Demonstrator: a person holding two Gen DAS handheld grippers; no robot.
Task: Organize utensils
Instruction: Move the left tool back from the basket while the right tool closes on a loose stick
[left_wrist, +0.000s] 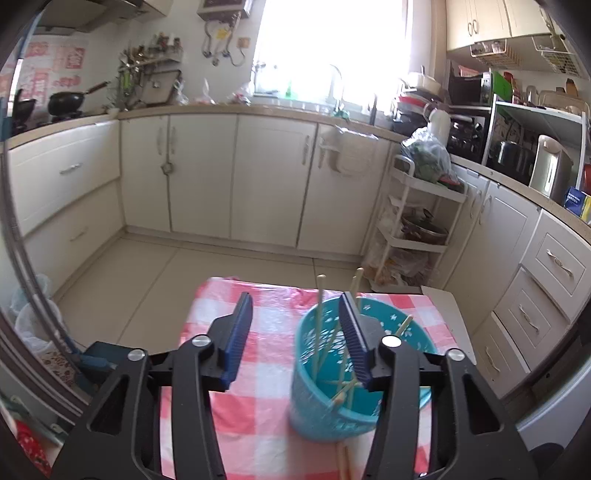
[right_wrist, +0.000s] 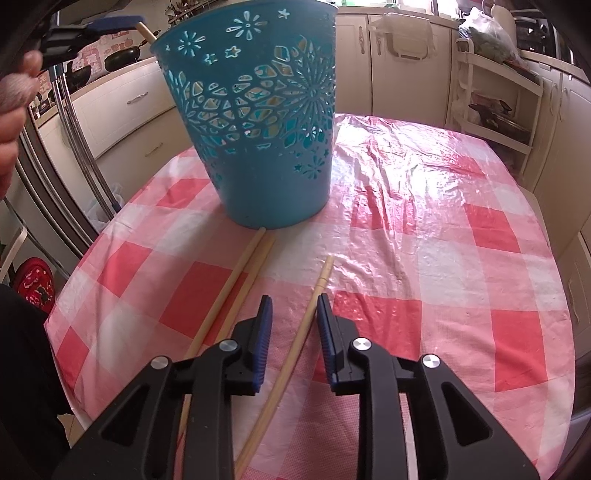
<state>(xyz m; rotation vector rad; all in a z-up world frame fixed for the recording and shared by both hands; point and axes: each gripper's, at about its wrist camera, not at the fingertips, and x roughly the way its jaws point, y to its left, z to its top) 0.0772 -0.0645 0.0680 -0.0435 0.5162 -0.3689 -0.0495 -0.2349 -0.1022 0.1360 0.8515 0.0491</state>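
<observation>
A teal cut-out basket stands upright on the red-and-white checked tablecloth and holds several wooden chopsticks. My left gripper hovers open over the basket's near left rim with nothing pressed between its pads. It also shows at the top left of the right wrist view, as the left gripper's blue pad. My right gripper is low over the cloth and open. One loose chopstick lies between its fingers, close to the right pad. Two more chopsticks lie side by side to the left, their tips at the basket's base.
A white tiered trolley stands beyond the table's far right corner. Cream cabinets line the walls. A lined bin sits on the floor at left. A person's hand shows at the left edge, with a red bag below it.
</observation>
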